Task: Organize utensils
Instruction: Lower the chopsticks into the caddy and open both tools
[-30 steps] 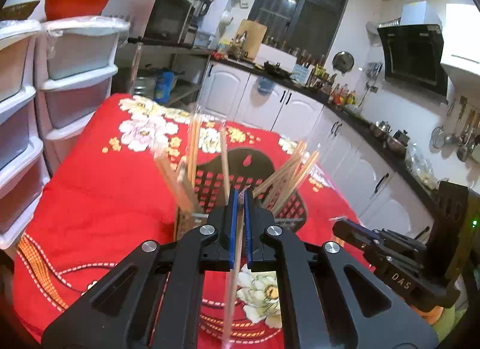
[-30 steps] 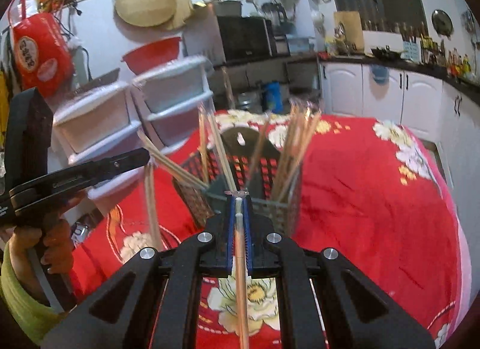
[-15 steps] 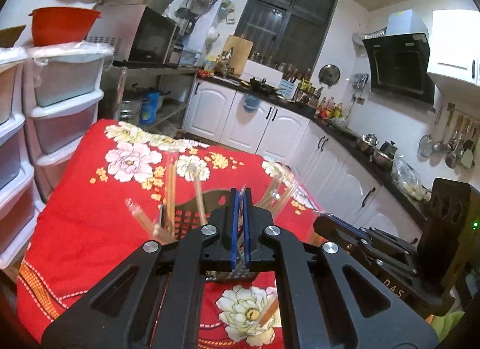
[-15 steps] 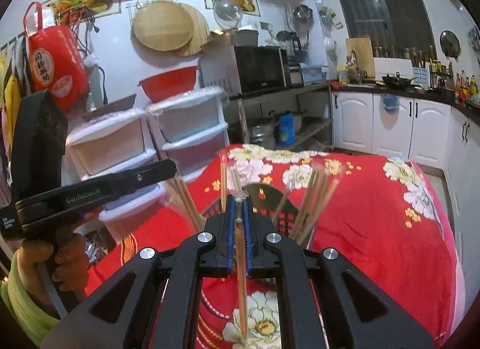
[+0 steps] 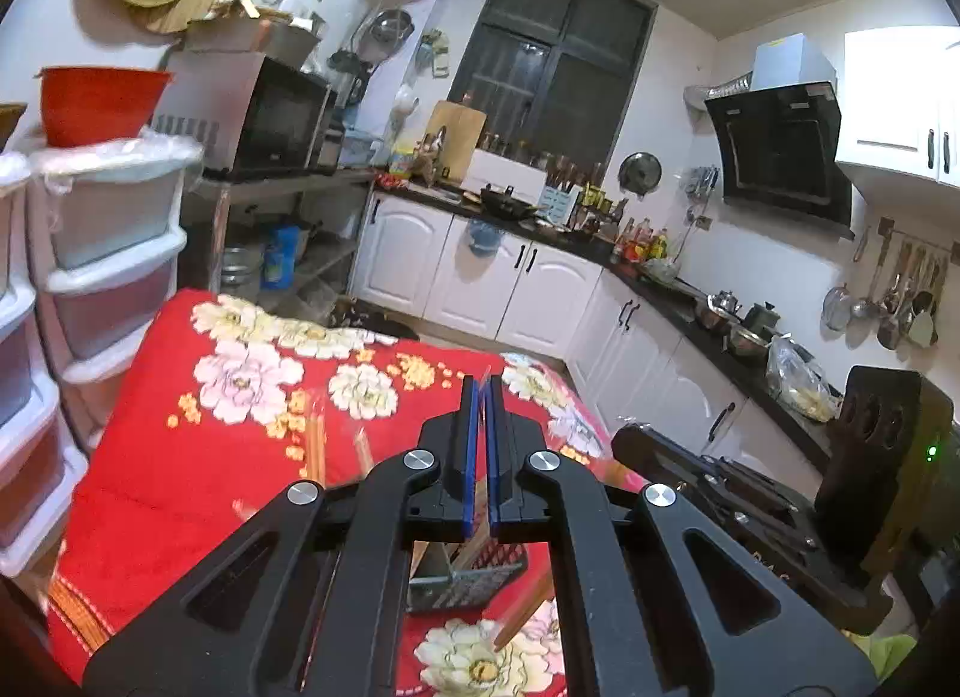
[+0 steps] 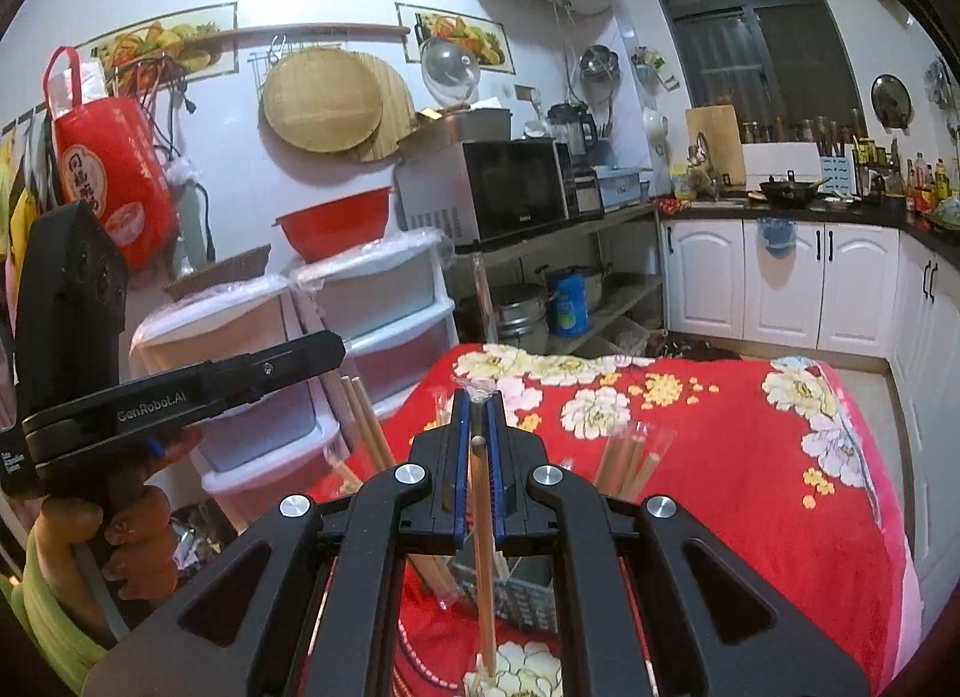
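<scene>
right wrist view: my right gripper jaws are clenched on a wrapped chopstick hanging toward 6 o'clock over the red floral surface. at 6 o'clock the mesh holder bristles with chopsticks. my left gripper jaws are clamped on a clear wrapper; its chopstick tip shows at 6 o'clock.

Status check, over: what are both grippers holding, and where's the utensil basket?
Right gripper shut on a chopstick. Left gripper shut on a clear-wrapped stick. Basket of chopsticks below both. Nothing blocking.
</scene>
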{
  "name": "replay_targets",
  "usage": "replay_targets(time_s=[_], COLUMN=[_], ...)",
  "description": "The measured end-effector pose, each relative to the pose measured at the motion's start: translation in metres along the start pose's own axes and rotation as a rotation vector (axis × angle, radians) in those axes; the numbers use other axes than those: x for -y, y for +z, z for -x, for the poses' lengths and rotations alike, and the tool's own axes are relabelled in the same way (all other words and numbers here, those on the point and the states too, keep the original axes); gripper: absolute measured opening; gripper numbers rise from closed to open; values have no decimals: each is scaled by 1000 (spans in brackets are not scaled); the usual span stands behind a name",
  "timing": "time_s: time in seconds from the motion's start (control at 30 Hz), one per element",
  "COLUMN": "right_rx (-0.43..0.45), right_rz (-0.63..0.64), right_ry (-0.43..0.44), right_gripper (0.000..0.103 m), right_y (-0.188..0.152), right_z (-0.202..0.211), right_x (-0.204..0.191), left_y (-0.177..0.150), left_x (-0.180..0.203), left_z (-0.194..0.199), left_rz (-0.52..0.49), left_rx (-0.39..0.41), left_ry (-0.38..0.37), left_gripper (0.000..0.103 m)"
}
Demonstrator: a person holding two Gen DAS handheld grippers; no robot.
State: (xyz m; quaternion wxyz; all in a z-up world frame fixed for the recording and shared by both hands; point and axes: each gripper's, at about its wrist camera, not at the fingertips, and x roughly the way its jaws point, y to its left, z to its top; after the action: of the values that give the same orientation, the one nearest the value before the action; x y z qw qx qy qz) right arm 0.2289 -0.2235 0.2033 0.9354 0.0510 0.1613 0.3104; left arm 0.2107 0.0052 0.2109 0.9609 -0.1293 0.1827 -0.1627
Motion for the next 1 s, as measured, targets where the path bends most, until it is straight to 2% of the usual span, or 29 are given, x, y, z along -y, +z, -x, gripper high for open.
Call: replay_targets(time_s=[0.3,0.53,0.83,1.0], right_rx=[46,95,156,151], right_rz=[2,1,30,14], right_ry=[-3,-20,-62,-57], right_gripper=[6,6,6,6], right_y=[24,41,48,44], right_z=[-3,-6,-21,-34], right_x=[1,4,2,4], left_y=[31,45,48,42], left_x=[14,9,-12,-27], left_z=[-2,-8,-15,-25], left_rz=[-46,-43,-19,8], left_rx=[48,73,88,75], left_ry=[-5,19,75,96], left_gripper=[0,0,0,0])
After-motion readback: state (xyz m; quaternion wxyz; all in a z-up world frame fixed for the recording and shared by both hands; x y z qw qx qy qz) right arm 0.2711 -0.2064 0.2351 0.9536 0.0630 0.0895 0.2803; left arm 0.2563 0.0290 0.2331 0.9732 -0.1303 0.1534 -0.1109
